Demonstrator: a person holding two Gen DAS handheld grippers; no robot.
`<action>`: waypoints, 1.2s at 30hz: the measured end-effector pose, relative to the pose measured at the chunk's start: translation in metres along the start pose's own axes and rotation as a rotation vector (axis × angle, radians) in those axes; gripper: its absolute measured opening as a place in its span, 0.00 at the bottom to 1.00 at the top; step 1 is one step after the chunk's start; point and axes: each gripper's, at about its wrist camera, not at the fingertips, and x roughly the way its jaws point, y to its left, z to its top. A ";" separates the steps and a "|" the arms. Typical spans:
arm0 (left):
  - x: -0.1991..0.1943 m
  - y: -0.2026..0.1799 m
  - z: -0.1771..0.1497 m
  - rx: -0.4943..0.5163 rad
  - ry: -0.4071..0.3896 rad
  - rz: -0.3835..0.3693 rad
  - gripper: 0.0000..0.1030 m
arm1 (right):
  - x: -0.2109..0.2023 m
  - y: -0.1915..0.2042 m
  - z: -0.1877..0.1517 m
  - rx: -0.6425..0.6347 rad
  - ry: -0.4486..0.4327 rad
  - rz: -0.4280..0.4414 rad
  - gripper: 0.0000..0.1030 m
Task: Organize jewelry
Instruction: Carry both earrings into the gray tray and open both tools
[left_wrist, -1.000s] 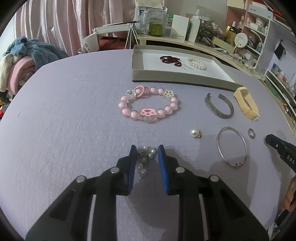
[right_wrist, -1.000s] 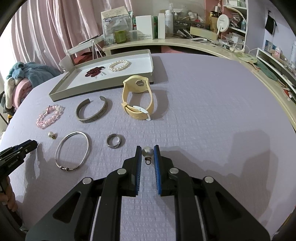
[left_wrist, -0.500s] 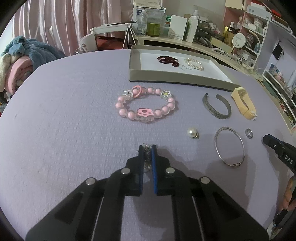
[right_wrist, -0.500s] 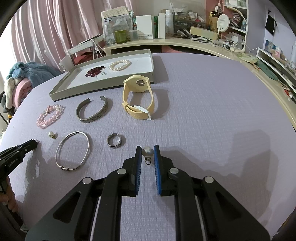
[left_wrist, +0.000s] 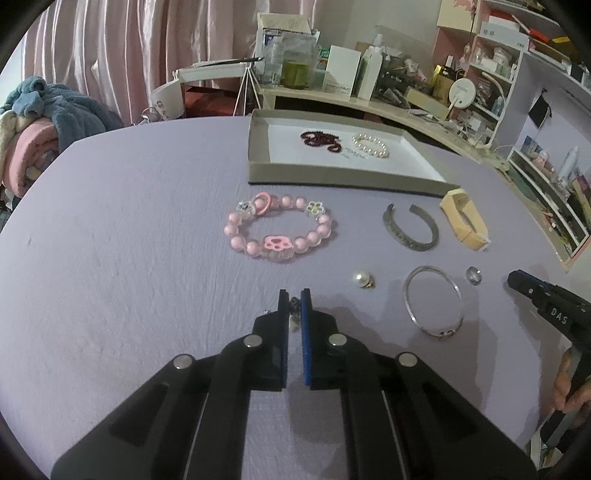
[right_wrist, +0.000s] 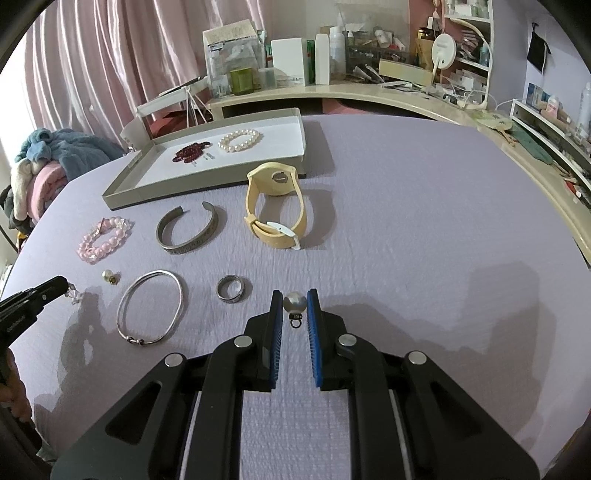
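My left gripper (left_wrist: 294, 295) is shut on a small pearl cluster earring (left_wrist: 294, 303), lifted a little off the purple table; its tip and the earring also show in the right wrist view (right_wrist: 72, 293). My right gripper (right_wrist: 294, 293) is shut on a single pearl earring (right_wrist: 294, 302), its clasp hanging below. A grey tray (left_wrist: 332, 179) with a dark red bracelet (left_wrist: 319, 139) and a pearl bracelet (left_wrist: 369, 145) lies farther back. A pink bead bracelet (left_wrist: 279, 229) lies just ahead of the left gripper.
On the table lie a loose pearl earring (left_wrist: 362, 279), a silver bangle (left_wrist: 433, 301), a ring (right_wrist: 229, 288), a grey cuff (right_wrist: 188, 230) and a yellow watch (right_wrist: 275, 206). A cluttered desk curves behind; folded towels (left_wrist: 33, 129) sit at the left.
My left gripper closed on the pearl cluster earring and raised it slightly. My right gripper has stayed still, holding the single pearl earring.
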 end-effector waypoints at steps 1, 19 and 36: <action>-0.003 0.000 0.001 0.002 -0.006 -0.003 0.06 | -0.001 -0.001 0.001 0.000 -0.003 0.001 0.13; -0.036 -0.005 0.028 0.012 -0.098 -0.040 0.06 | -0.016 -0.007 0.016 -0.007 -0.057 0.012 0.13; -0.062 -0.021 0.110 0.057 -0.211 -0.089 0.06 | -0.028 -0.016 0.063 -0.006 -0.158 0.027 0.13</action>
